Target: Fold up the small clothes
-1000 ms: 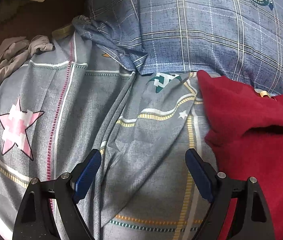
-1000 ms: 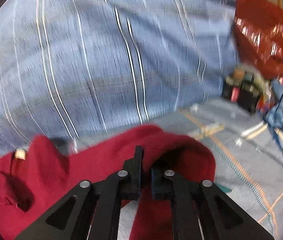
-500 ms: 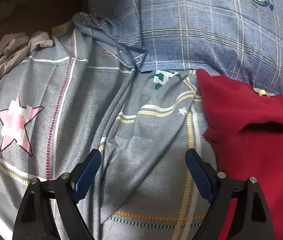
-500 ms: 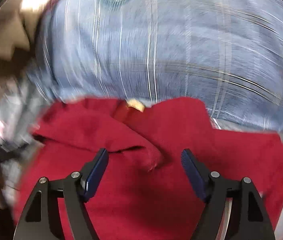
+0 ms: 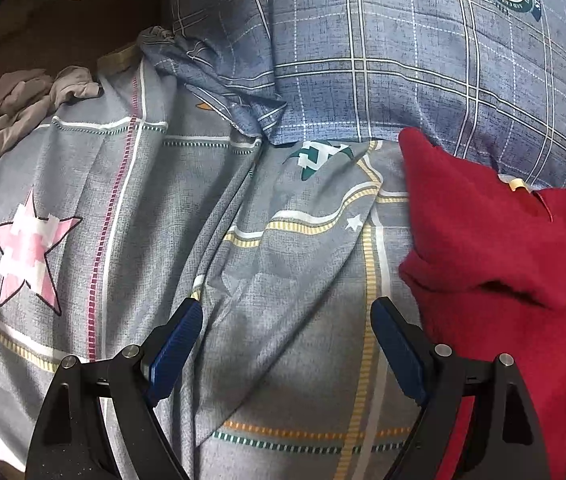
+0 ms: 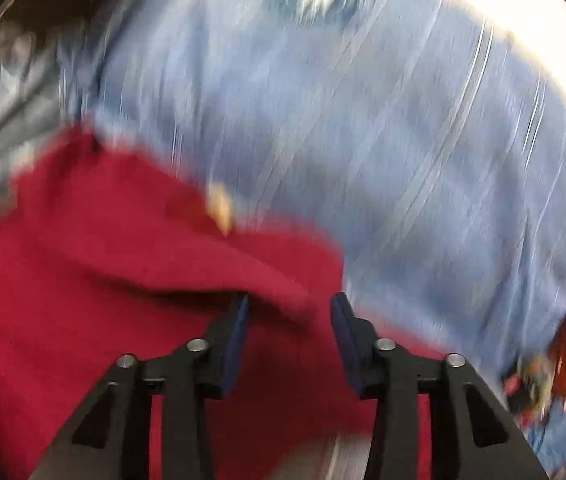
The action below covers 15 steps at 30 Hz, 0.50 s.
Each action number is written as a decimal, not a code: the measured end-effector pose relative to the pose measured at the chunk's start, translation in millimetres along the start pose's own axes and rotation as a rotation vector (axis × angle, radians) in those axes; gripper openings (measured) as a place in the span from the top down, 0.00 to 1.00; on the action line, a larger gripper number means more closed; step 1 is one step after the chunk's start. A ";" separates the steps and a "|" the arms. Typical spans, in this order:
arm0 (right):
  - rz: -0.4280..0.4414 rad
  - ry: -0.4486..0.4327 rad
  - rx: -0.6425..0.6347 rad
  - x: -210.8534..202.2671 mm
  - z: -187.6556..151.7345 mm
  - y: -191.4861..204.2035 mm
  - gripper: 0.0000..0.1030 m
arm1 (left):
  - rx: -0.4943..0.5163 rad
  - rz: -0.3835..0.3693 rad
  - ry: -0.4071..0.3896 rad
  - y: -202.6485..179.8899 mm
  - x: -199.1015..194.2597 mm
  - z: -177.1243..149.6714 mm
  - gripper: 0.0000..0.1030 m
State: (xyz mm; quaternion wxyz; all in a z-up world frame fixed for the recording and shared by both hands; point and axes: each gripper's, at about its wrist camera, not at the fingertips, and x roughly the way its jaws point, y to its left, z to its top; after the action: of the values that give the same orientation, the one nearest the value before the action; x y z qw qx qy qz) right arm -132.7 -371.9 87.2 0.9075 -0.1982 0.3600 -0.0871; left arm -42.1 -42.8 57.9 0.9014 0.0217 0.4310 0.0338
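Inspecting the bed, we find the red garment (image 5: pixel 499 248) lying crumpled at three o'clock in the left wrist view, on the grey patterned sheet (image 5: pixel 243 208) and against the blue plaid pillow (image 5: pixel 383 60) at twelve. The left gripper (image 5: pixel 287 320) hangs over the sheet, fingers released and empty. In the blurred right wrist view we note the right gripper (image 6: pixel 289 312) over the garment, fingers just narrowing, a raised fold between them; we see no pad pressing it.

Sharp, evenly lit left view; motion-blurred, glare-edged right view.
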 end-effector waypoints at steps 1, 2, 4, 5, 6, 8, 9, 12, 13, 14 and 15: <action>0.035 0.042 0.047 0.6 -17.8 -6.4 0.58 | 0.001 -0.011 0.008 -1.0 -0.2 1.7 0.16; 0.047 0.051 0.089 -1.6 -27.4 -12.6 0.58 | 0.009 -0.025 0.022 -3.1 0.4 4.6 0.17; 0.059 0.055 0.210 -12.2 -40.7 -33.6 0.57 | 0.053 -0.039 0.020 -11.0 -1.8 15.1 0.17; 0.080 0.045 0.280 -16.9 -42.1 -45.2 0.55 | 0.075 -0.020 0.001 -15.2 -3.7 20.3 0.16; 0.118 0.026 0.354 -21.0 -41.5 -57.1 0.51 | 0.091 -0.002 -0.019 -19.9 -5.4 25.0 0.16; 0.175 0.007 0.469 -17.7 -33.9 -71.6 0.50 | 0.090 -0.023 -0.032 -28.7 -2.2 32.7 0.16; 0.188 0.010 0.488 -14.0 -27.9 -72.2 0.50 | 0.080 -0.042 -0.011 -32.4 4.7 36.4 0.16; 0.200 0.023 0.457 12.1 -6.0 -57.2 0.51 | 0.072 -0.055 0.006 -37.8 20.9 37.7 0.16; 0.206 0.035 0.435 23.4 -0.2 -50.0 0.51 | 0.082 -0.044 0.013 -38.7 28.6 37.1 0.16; 0.201 0.047 0.399 35.1 4.9 -40.6 0.54 | 0.088 -0.031 0.026 -38.8 34.9 36.2 0.16; 0.173 0.067 0.357 47.3 9.1 -31.7 0.55 | 0.090 -0.014 0.048 -36.9 40.8 36.0 0.17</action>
State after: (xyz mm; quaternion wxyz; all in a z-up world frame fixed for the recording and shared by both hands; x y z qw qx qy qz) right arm -92.6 -412.2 77.3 0.9198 0.0007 0.3846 -0.0777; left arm 13.1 -76.6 46.3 0.8891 0.0586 0.4538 0.0086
